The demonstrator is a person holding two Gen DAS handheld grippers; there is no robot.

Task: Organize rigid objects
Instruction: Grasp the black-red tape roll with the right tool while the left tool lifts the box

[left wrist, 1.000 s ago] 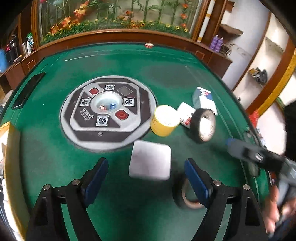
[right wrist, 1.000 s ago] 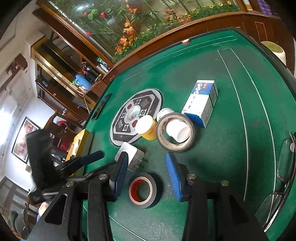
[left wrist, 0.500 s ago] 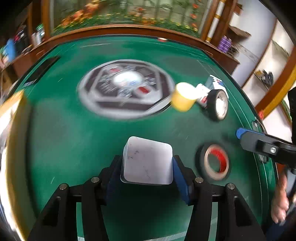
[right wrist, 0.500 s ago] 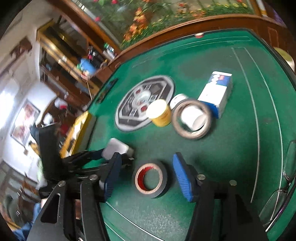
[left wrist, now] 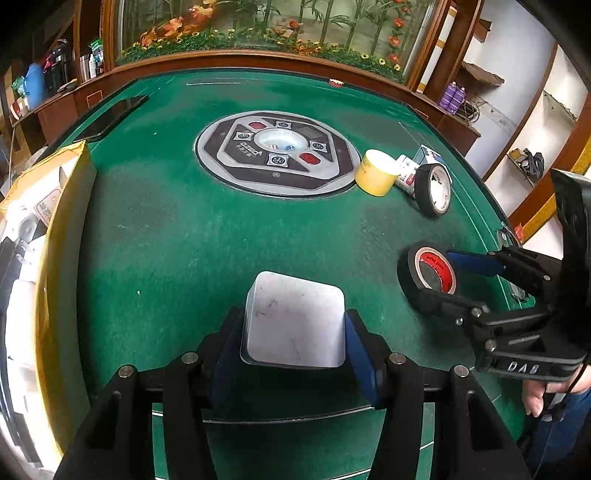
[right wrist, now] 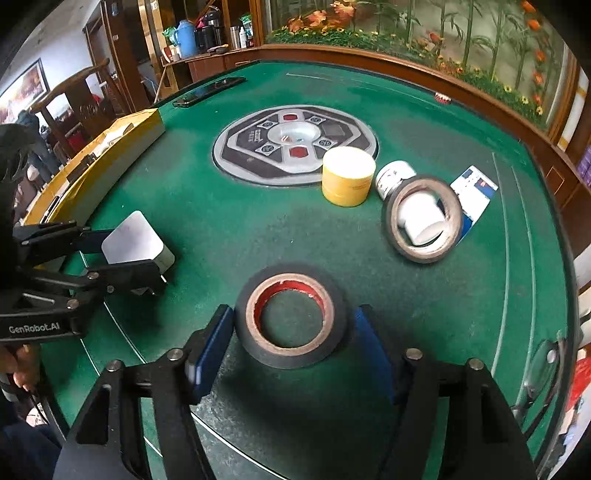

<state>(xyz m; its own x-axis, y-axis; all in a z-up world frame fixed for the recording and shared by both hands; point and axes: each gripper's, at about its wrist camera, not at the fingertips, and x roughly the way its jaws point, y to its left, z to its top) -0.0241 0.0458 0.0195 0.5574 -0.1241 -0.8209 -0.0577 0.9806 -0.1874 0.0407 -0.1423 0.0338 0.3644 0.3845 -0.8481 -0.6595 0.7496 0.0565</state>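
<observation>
L tool (left wrist: 293, 334) clamps white square tin (left wrist: 295, 321), low centre of frame. R tool (right wrist: 291, 345) pads astride black tape roll (right wrist: 291, 320), flat on green surface (right wrist: 258, 229), touching or not can't tell. Yellow box (left wrist: 55, 206) at left edge, nearer L.

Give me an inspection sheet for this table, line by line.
Surface: green felt table, round control panel in its middle.
Job's things: white square tin; black tape roll, red core; yellow tub; second tape roll; blue-white box.
Clutter: phone; yellow box at the edge.
Grippers: left gripper shut on white square tin; right gripper open astride black tape roll.
Cables: possibly a thin cord below right gripper's handle.
Surroundings: wooden shelves, plant display.
</observation>
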